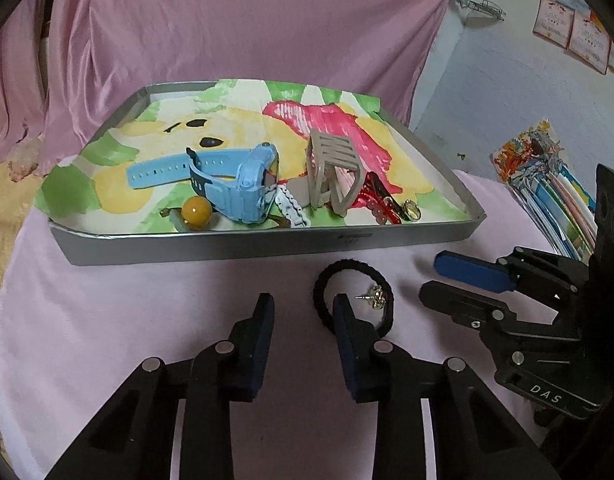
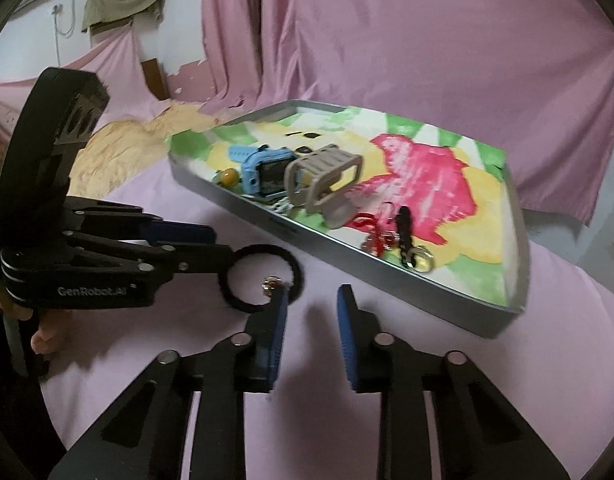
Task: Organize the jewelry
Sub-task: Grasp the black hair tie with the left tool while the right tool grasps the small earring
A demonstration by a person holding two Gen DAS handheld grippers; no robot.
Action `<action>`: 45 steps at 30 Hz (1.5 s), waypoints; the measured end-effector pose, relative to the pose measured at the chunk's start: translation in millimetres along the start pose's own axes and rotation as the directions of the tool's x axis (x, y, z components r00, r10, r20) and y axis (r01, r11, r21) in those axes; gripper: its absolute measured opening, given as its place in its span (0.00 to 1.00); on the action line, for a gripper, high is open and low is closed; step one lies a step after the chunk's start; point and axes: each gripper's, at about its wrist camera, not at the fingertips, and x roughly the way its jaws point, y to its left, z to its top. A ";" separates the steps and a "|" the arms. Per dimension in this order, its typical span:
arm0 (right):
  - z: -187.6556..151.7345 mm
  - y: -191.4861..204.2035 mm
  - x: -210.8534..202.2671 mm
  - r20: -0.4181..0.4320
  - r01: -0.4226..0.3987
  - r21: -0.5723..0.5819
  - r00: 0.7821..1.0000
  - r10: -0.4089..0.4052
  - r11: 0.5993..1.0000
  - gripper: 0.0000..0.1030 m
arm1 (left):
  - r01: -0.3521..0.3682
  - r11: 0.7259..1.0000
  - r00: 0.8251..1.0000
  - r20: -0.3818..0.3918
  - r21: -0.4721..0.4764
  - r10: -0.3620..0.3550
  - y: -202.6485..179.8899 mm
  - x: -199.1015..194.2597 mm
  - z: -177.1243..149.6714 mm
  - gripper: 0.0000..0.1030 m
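A black hair tie (image 1: 347, 266) (image 2: 267, 249) lies on the pink cloth in front of the tray, with a small gold earring (image 1: 373, 298) (image 2: 271, 283) inside its ring. My left gripper (image 1: 303, 304) (image 2: 223, 246) is open, and its right finger covers the ring's left edge. My right gripper (image 2: 314, 296) (image 1: 429, 276) is also open and holds nothing; its left fingertip sits right beside the earring. The grey tray (image 1: 267, 246) (image 2: 387, 284) holds a blue watch (image 1: 243, 184), a beige hair claw (image 1: 331, 168), an amber bead (image 1: 197, 208), a red clip (image 1: 377, 196) and a ring (image 1: 412, 210).
Colourful paper lines the tray's floor. A stack of printed sheets (image 1: 547, 184) lies to the tray's right. Pink curtains hang behind, and a yellow quilt (image 2: 127, 148) lies at the far left. A hand (image 2: 43, 336) holds the left gripper's handle.
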 end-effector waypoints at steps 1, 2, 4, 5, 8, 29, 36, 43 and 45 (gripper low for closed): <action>0.9 2.1 2.1 -0.007 -0.008 -0.006 1.000 0.008 1.000 0.21 | 0.002 1.000 1.000 -0.002 0.000 -0.002 0.4 0.9 0.4 0.26; 1.4 2.2 2.8 -0.011 -0.013 -0.009 1.000 0.013 1.000 0.21 | 0.005 1.000 1.000 -0.003 0.001 -0.005 0.2 1.6 0.6 0.25; 2.4 5.0 5.4 -0.022 -0.024 -0.019 0.999 0.023 1.000 0.21 | 0.007 1.000 1.000 -0.005 0.004 -0.007 -0.8 2.3 0.7 0.23; 2.8 5.3 6.0 -0.026 -0.028 -0.022 0.999 0.028 0.999 0.20 | 0.007 1.000 1.000 -0.007 0.005 -0.007 -1.1 2.9 1.0 0.22; 4.5 7.5 9.0 -0.038 -0.043 -0.032 0.998 0.042 0.999 0.20 | 0.007 1.000 1.000 -0.011 0.010 -0.006 -1.5 4.6 2.4 0.19; 12.7 15.3 25.8 -0.087 -0.095 -0.072 0.992 0.089 0.993 0.14 | 0.012 1.000 1.000 -0.013 0.014 -0.011 -1.2 5.9 3.4 0.17; 14.9 12.3 27.6 -0.088 -0.103 -0.064 0.991 0.098 0.993 0.09 | 0.006 1.000 1.000 -0.016 0.022 -0.005 -3.0 6.5 3.8 0.13; 14.9 13.6 28.4 -0.085 -0.095 -0.070 0.992 0.089 0.993 0.09 | 0.001 0.998 1.000 -0.031 0.061 0.001 -10.8 8.7 3.6 0.05; 15.0 12.0 26.4 -0.072 -0.094 -0.061 0.993 0.089 0.994 0.09 | -0.006 0.998 1.000 -0.026 0.058 0.008 -11.2 8.7 3.8 0.04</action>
